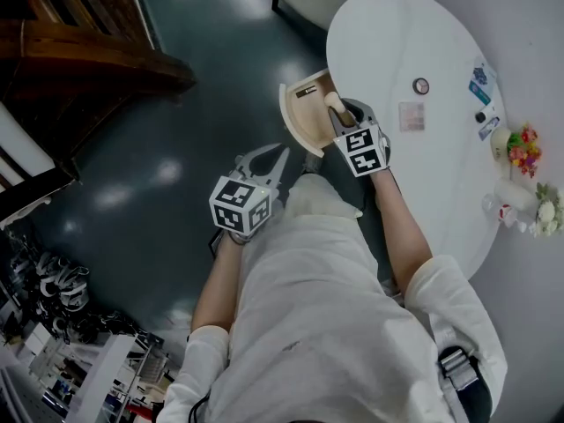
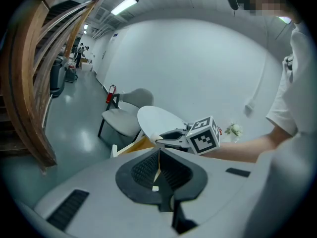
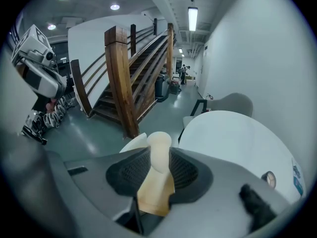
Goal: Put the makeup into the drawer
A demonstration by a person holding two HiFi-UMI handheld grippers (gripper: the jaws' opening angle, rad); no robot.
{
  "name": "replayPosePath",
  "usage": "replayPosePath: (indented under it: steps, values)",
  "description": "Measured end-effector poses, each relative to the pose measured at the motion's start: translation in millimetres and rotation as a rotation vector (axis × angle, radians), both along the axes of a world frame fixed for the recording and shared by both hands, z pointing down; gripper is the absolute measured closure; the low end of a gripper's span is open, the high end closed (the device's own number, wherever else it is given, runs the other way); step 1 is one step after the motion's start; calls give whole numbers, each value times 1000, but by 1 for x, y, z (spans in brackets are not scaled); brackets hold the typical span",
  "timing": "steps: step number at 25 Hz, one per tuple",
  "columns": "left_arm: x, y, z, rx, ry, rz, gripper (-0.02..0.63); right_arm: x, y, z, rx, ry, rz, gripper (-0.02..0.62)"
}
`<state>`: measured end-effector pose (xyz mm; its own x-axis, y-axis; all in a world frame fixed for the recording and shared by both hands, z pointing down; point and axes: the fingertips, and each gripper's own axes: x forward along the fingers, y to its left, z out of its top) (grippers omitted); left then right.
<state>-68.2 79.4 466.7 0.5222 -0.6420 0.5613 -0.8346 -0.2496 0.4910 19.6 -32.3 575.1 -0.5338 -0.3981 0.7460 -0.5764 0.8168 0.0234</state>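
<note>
Left gripper (image 1: 275,161): jaws pressed together, nothing between, over floor. Open drawer (image 1: 302,123): just beneath right gripper's tip. Right gripper (image 1: 337,111): clamped on beige makeup bottle (image 3: 159,155), round cap poking past jaws. White table (image 1: 397,51): on its right.

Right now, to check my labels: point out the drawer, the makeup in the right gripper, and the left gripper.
drawer (image 1: 307,123), head view, bare inside floor.
makeup (image 3: 156,177), right gripper view, cream body inside the jaws.
left gripper (image 2: 159,152), left gripper view, closed fingertips.
</note>
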Motion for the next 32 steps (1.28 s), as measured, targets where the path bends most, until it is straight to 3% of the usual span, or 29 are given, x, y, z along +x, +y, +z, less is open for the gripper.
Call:
replayPosePath:
  steps: [11,32]
  values:
    - [-22,-7,-3,2,-5,-71,595,-52,14,57,-78,53,-114,479]
    - [-31,-39,49,-42,-16,-206,595,-75,10,222,-238,188,-257,465]
